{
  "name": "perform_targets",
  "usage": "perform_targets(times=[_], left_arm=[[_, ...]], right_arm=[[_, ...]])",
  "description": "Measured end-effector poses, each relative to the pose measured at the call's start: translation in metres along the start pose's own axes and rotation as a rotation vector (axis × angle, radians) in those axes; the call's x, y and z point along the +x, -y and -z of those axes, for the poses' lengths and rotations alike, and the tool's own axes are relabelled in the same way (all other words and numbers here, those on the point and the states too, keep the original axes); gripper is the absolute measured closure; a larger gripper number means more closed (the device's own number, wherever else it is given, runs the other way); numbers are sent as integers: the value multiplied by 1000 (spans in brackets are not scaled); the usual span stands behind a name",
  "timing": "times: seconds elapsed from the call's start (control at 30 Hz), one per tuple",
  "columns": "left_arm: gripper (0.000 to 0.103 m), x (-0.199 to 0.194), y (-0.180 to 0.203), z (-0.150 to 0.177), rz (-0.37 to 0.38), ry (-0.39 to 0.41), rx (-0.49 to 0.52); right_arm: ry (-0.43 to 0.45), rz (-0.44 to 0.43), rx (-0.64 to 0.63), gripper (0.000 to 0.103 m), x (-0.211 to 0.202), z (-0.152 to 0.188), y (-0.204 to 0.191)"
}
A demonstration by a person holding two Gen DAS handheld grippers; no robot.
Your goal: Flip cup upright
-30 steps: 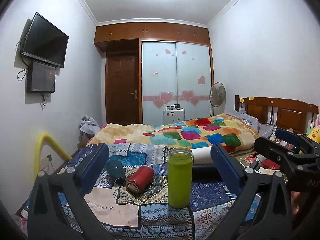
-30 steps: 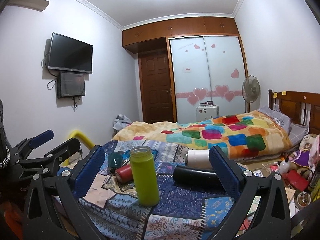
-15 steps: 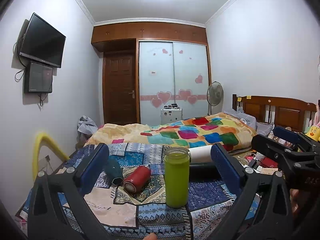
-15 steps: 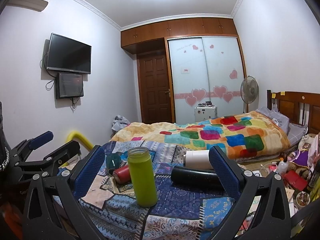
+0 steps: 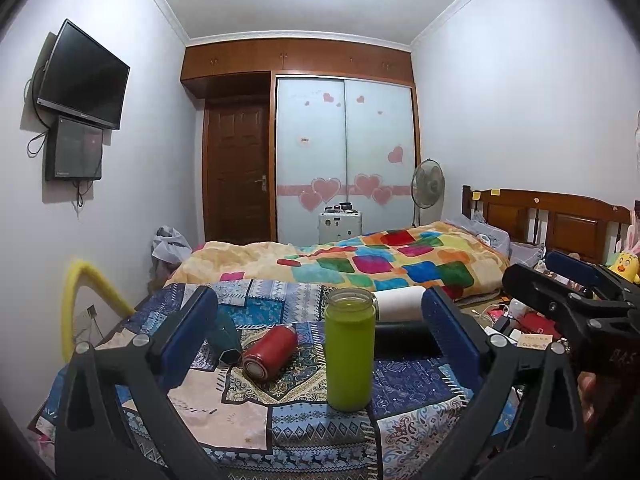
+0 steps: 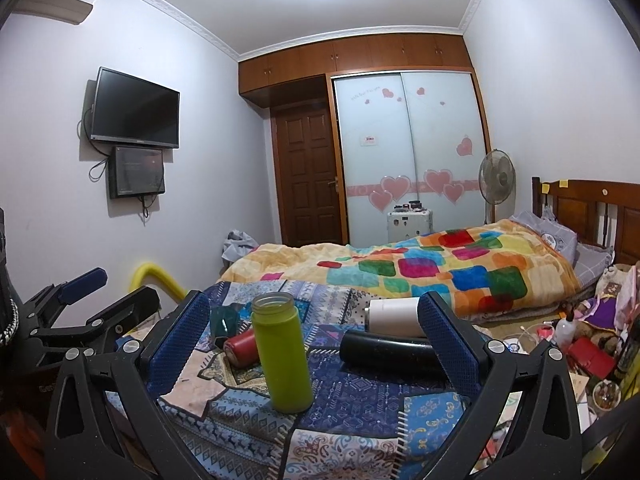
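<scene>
A green cup [image 5: 350, 348] stands upright on the patchwork cloth [image 5: 248, 420]; it also shows in the right wrist view [image 6: 283, 352]. A red cup [image 5: 269, 354] [image 6: 240, 346], a dark teal cup [image 5: 224, 336] [image 6: 222, 320], a black cup [image 6: 390, 354] and a white cup [image 5: 398, 303] [image 6: 394, 312] lie on their sides behind it. My left gripper [image 5: 320, 336] is open and empty, held back from the green cup. My right gripper [image 6: 314, 334] is open and empty, also held back from it.
A bed with a colourful blanket [image 5: 380, 260] lies behind the table. A yellow padded rail [image 5: 80, 292] stands at the left. Clutter covers the floor at the right [image 6: 588, 344]. Each gripper shows at the edge of the other's view [image 5: 572, 312] [image 6: 80, 320].
Both grippers have drifted slightly; the view has tilted a little. The cups have not moved.
</scene>
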State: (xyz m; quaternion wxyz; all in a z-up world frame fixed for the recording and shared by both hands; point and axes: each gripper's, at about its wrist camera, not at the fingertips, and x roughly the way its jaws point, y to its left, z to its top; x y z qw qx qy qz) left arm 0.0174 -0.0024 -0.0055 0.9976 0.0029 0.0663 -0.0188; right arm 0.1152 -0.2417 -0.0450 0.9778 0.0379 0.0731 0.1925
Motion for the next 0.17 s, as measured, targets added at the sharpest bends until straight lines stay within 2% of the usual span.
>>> perform_targets(times=[0.17], left_arm=[[0, 0, 0, 1, 2, -2, 1]], right_arm=[[-2, 2, -2, 0, 1, 0, 1]])
